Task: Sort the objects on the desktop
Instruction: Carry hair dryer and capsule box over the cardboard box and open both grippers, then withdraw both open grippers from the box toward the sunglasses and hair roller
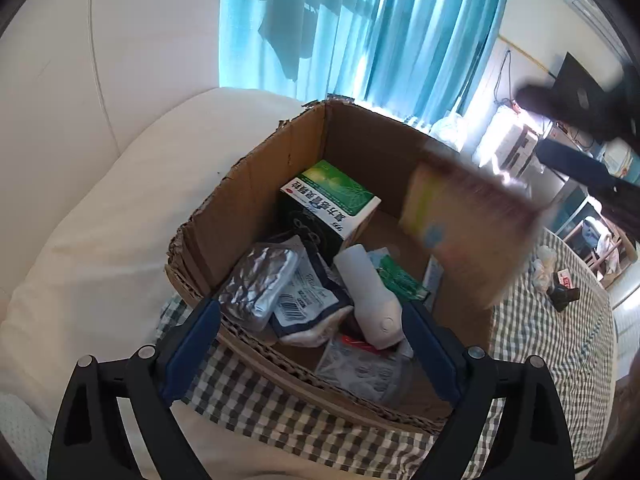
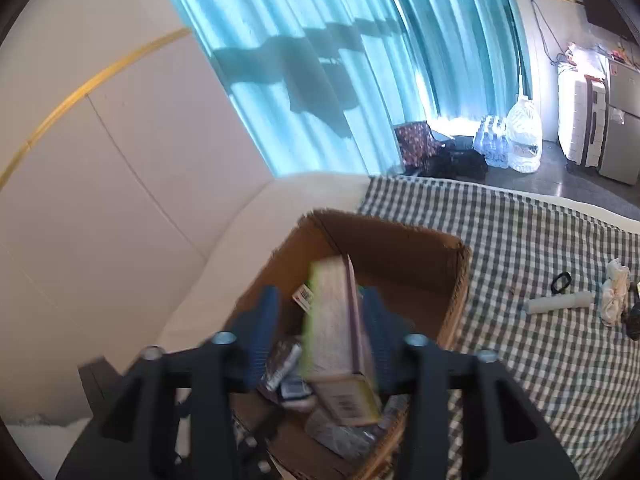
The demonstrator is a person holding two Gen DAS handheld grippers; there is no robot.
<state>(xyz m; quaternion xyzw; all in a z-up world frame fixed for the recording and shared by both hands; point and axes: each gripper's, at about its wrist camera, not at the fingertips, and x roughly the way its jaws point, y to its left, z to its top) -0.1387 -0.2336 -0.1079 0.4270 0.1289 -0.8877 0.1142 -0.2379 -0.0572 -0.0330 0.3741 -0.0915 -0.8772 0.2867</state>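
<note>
Right gripper point(image 2: 320, 332) is spread wide above the cardboard box point(image 2: 400, 256), and a blurred yellow-edged carton point(image 2: 340, 328) sits between its fingers; whether they touch it cannot be told. Left gripper point(image 1: 312, 332) is open and empty at the box's near wall. Inside the box lie a green medicine box point(image 1: 332, 196), a foil pack point(image 1: 260, 280) and a white bottle point(image 1: 372, 300). Beyond the box, on the checked table point(image 2: 540, 240), lies a white tube point(image 2: 560, 303).

A blurred tan box point(image 2: 340, 336) sits between the right hand-held gripper point(image 2: 320, 332) fingers, over the cardboard carton point(image 2: 400, 256).
</note>
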